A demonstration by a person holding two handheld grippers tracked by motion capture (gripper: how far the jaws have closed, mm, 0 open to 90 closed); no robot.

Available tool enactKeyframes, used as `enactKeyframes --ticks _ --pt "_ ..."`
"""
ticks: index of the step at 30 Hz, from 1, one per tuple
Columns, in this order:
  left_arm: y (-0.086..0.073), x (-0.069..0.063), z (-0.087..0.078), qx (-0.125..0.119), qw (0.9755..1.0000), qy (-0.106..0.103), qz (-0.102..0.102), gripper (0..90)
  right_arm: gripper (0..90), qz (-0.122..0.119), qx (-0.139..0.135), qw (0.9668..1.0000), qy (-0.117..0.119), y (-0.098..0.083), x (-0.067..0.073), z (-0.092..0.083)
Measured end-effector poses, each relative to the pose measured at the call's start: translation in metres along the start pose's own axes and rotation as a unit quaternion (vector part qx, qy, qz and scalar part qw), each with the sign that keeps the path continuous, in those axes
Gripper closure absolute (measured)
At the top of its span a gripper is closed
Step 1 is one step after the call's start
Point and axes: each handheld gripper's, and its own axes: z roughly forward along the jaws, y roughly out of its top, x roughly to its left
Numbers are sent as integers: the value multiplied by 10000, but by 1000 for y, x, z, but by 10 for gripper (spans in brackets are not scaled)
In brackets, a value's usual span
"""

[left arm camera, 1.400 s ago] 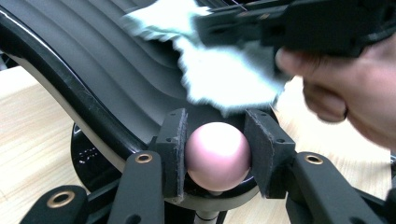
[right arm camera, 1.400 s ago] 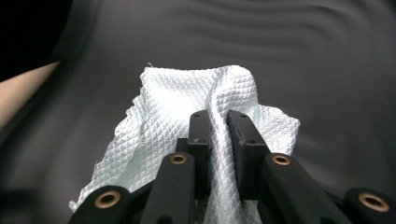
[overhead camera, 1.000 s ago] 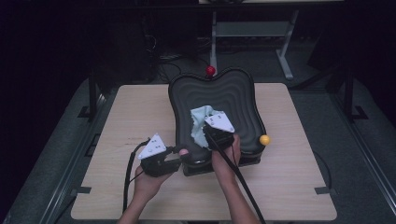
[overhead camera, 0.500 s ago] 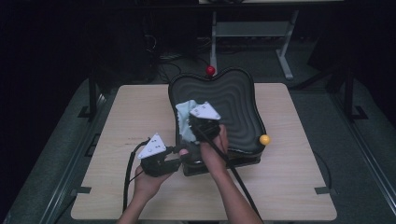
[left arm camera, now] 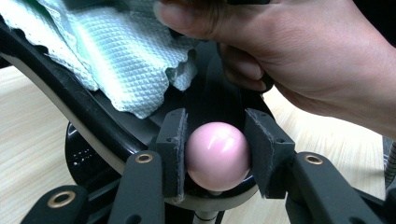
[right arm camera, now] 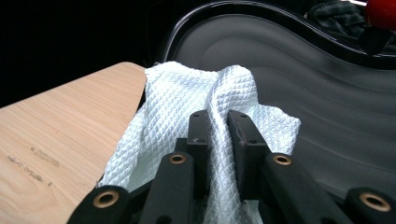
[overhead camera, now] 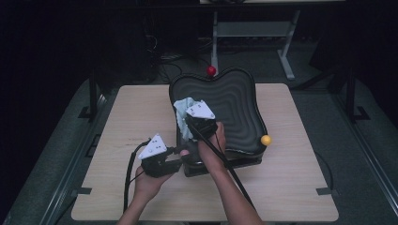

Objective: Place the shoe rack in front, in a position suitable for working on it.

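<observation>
Between rubbery tongs [right arm camera: 218, 135], a waffle-textured cloth [right arm camera: 187, 102] bunches over the wavy tray [right arm camera: 327, 93]

A light wooden table [overhead camera: 131, 122] carries the black wavy tray [overhead camera: 234, 101].

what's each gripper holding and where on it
Left gripper clamps the pink ball across its sides; right gripper pinches a raised fold of the white cloth.

One black tray [overhead camera: 234, 103], one white cloth [overhead camera: 184, 108], three balls: pink [left arm camera: 217, 156], red [overhead camera: 211, 71], yellow [overhead camera: 266, 139]; two grippers [overhead camera: 180, 157] [overhead camera: 190, 126].
</observation>
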Motion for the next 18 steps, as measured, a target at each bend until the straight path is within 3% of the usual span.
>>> enactKeyframes --ticks 3,5,7,8,10,12,16,18 --pt "0 0 0 -8 10000 14 22 602 794 193 1 9992 -362 1 -18 1" --pt "0 0 0 3 10000 8 29 601 795 403 3 9982 -449 2 -29 2" --pt "0 1 0 7 10000 -8 27 602 794 467 2 9980 -421 3 -28 3" --pt "0 1 0 14 10000 -15 26 602 793 425 -30 9987 -275 3 -22 4" --pt "0 1 0 17 10000 -34 10 602 794 151 -53 9998 -95 4 -8 6" --pt "0 1 0 13 10000 -37 24 602 795 48 -52 10000 -29 6 -4 8" --pt "0 1 0 13 10000 -40 25 602 796 253 -26 9988 -417 11 -28 11" --pt "0 1 0 15 10000 -42 26 602 795 401 -7 9982 -438 12 -34 12"
